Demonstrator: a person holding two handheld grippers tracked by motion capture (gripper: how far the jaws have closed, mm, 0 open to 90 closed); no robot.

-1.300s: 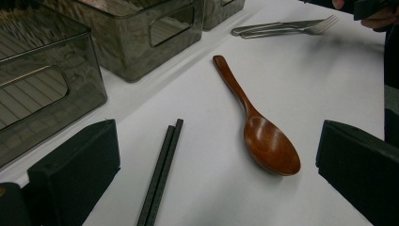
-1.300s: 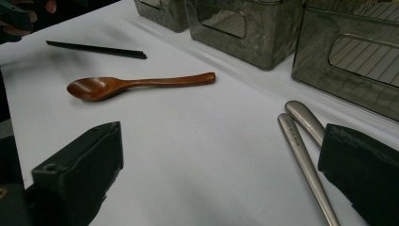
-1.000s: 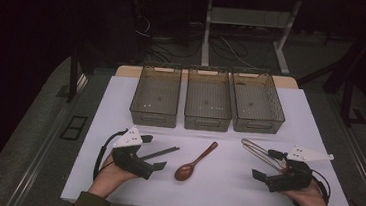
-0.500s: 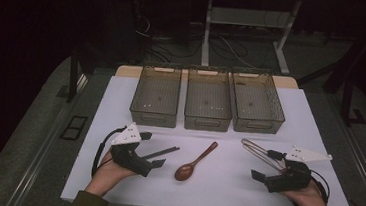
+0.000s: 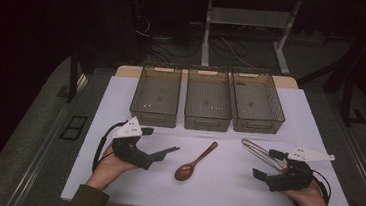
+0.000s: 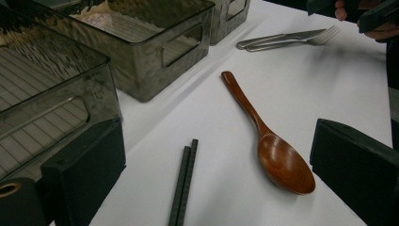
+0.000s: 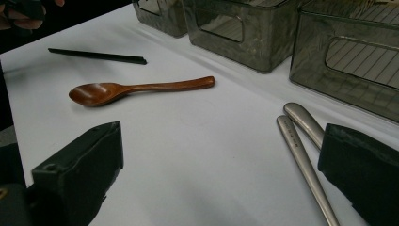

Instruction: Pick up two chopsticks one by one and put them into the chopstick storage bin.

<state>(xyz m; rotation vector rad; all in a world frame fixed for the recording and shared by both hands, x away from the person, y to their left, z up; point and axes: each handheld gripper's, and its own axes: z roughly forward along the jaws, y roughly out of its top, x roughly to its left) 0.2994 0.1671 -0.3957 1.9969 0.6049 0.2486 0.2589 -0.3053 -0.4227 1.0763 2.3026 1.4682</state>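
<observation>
While both hands rest low on the white table (image 5: 121, 102), the left gripper (image 5: 159, 153) and right gripper (image 5: 260, 172) each hold their fingers spread, gripping nothing. Between them lies the wooden spoon (image 5: 195, 162), the landmark: bowl toward the person, handle slanting away toward the middle bin (image 5: 207, 119). Black chopsticks (image 6: 183, 183) lie just left of it; a metal fork and knife (image 5: 262, 154) lie right.

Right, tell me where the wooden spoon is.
In the high view the wooden spoon lies on the white table near its middle, in front of the centre bin, between the black chopsticks and the metal cutlery.
</observation>
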